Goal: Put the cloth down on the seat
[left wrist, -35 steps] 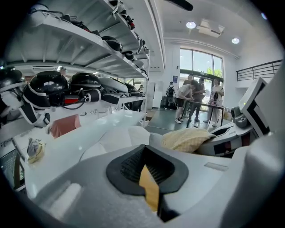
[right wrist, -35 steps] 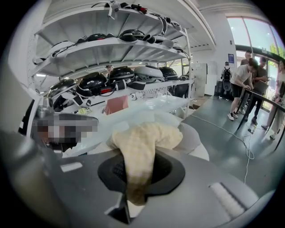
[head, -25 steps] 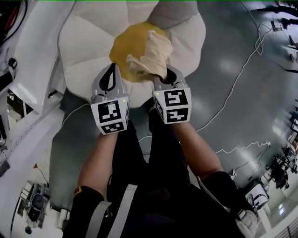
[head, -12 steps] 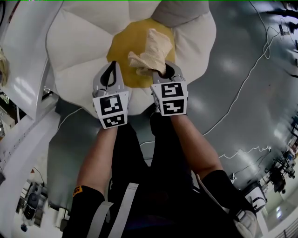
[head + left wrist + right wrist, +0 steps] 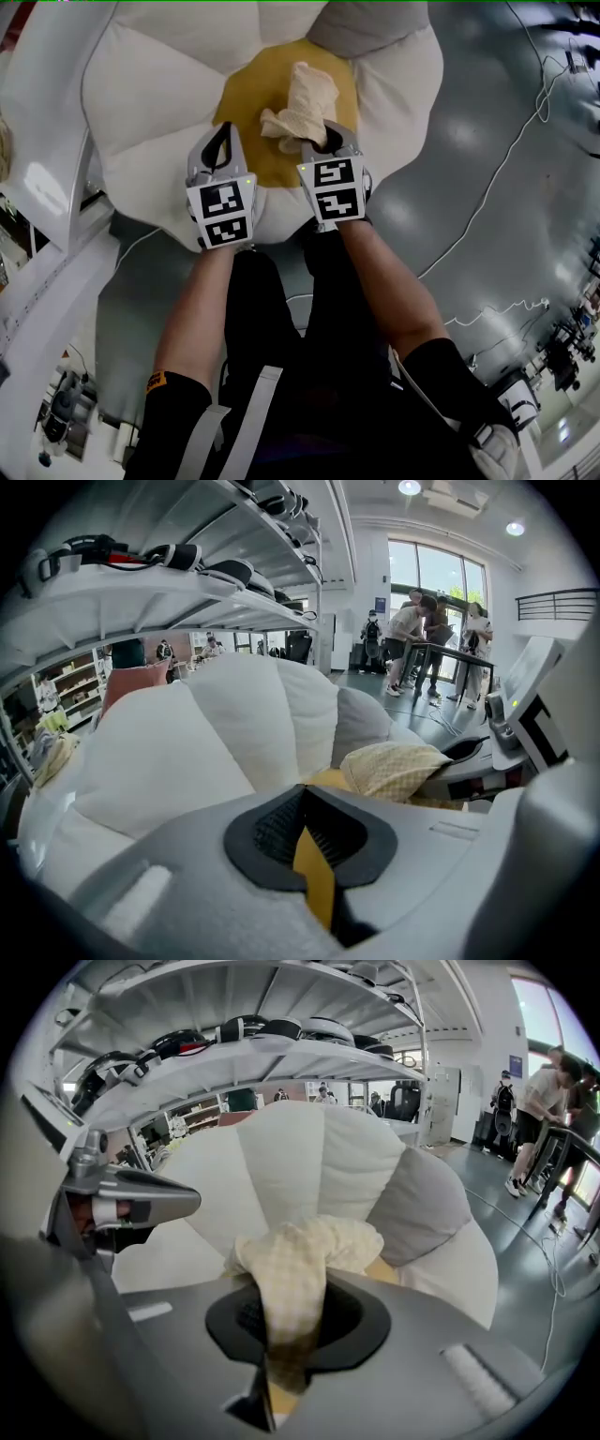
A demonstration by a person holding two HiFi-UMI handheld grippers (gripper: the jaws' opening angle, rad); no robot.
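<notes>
The seat is a flower-shaped cushion with a yellow centre [image 5: 246, 94], white petals [image 5: 155, 89] and one grey petal [image 5: 361, 23]. A cream waffle cloth [image 5: 305, 105] hangs bunched over the yellow centre, and my right gripper [image 5: 327, 141] is shut on its near end. In the right gripper view the cloth [image 5: 298, 1258] runs down between the jaws of my right gripper [image 5: 289, 1327]. My left gripper [image 5: 223, 141] hovers beside it over the centre's near-left edge, shut and holding nothing. The left gripper view shows the cloth [image 5: 394, 769] to the right.
A white metal shelf frame [image 5: 47, 122] stands close on the left, its shelves loaded with dark headgear [image 5: 234, 1033]. Cables [image 5: 487, 159] trail over the grey floor on the right. Several people [image 5: 422, 635] stand at a table far behind the seat.
Both grippers have moved a little forward over the seat and drawn closer together. The cloth, held by the right gripper throughout, now hangs nearer the middle of the yellow centre.
</notes>
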